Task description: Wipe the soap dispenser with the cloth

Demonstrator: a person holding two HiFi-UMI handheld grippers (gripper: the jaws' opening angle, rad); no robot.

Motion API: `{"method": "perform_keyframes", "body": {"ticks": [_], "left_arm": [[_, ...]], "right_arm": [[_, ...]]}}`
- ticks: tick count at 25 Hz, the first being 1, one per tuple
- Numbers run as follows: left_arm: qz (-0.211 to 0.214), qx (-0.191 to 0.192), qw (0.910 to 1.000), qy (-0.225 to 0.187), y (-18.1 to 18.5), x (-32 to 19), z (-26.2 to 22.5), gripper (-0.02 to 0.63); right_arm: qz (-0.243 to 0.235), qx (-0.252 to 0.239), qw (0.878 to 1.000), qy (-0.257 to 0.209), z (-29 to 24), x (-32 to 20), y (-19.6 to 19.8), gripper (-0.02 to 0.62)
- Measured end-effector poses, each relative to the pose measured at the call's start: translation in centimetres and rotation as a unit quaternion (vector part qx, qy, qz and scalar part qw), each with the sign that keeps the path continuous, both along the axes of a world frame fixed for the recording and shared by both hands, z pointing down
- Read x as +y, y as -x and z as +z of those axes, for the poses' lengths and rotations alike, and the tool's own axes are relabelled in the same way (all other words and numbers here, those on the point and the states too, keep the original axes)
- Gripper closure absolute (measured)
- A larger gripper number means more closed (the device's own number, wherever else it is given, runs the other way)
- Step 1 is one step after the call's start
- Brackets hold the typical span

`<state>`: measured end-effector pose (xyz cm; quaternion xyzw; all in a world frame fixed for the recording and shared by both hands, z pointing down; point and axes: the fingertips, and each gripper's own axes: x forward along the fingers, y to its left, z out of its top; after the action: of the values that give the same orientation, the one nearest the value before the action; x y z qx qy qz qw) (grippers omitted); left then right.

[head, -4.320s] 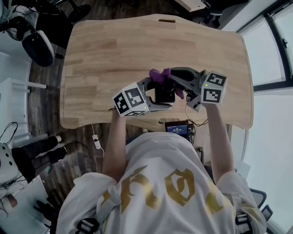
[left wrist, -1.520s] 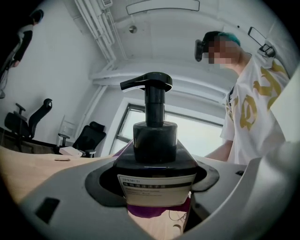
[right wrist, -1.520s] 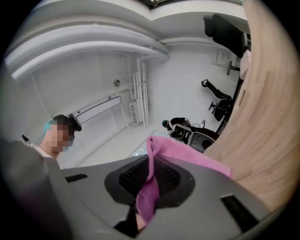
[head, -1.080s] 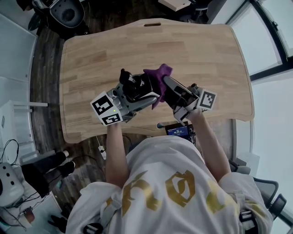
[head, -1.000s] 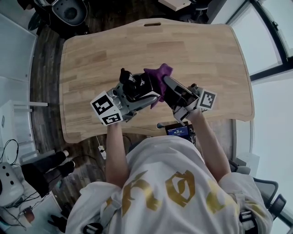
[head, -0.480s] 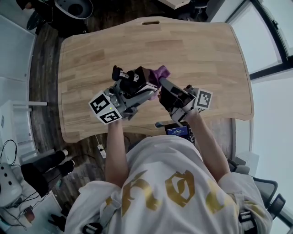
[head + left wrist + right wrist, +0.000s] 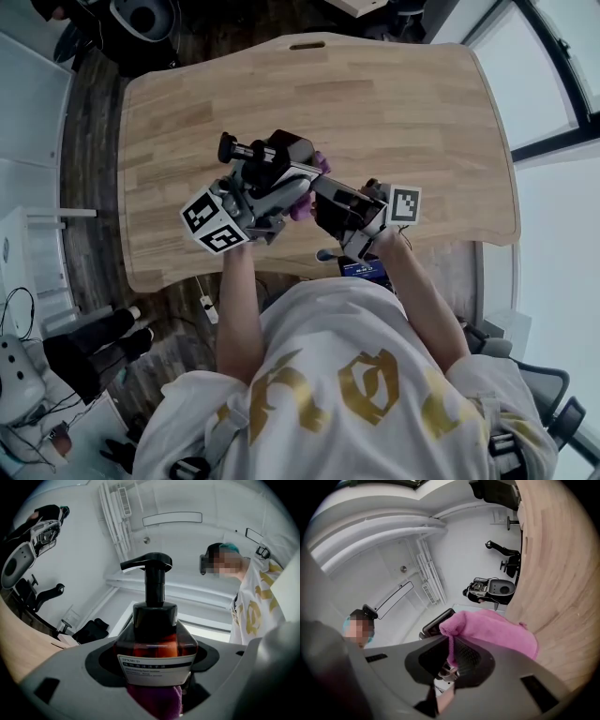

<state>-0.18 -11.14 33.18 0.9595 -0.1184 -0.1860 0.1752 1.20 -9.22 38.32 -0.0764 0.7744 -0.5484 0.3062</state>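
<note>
Two claws clamped: left claw (image 7: 157, 677) grips soap dispenser (image 7: 154, 637), label (image 7: 155, 668) "SPKMUD"; right claw (image 7: 452, 663) pinches pink cloth (image 7: 497, 630).

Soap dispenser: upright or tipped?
Tipped. In the head view the soap dispenser lies sideways, pump pointing left, its body clamped in the left gripper.

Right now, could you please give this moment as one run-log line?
left gripper: jaws shut on soap dispenser, tilted over table | right gripper: jaws shut on cloth | cloth at dispenser's base | stage: wiping
</note>
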Motion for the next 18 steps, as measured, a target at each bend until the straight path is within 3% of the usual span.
{"method": "perform_keyframes", "body": {"ticks": [7, 18], "left_arm": [[-0.012, -0.03, 0.9994, 0.014, -0.2, -0.3, 1.7, 0.25], [-0.02, -0.039, 0.9982, 0.041, 0.1, -1.2, 3.5, 0.25]], "right_arm": [[0.015, 0.041, 0.999, -0.03, 0.3, 0.6, -1.0, 0.561], [0.09, -0.014, 0.995, -0.035, -1.0, -1.2, -4.3, 0.561]]}}
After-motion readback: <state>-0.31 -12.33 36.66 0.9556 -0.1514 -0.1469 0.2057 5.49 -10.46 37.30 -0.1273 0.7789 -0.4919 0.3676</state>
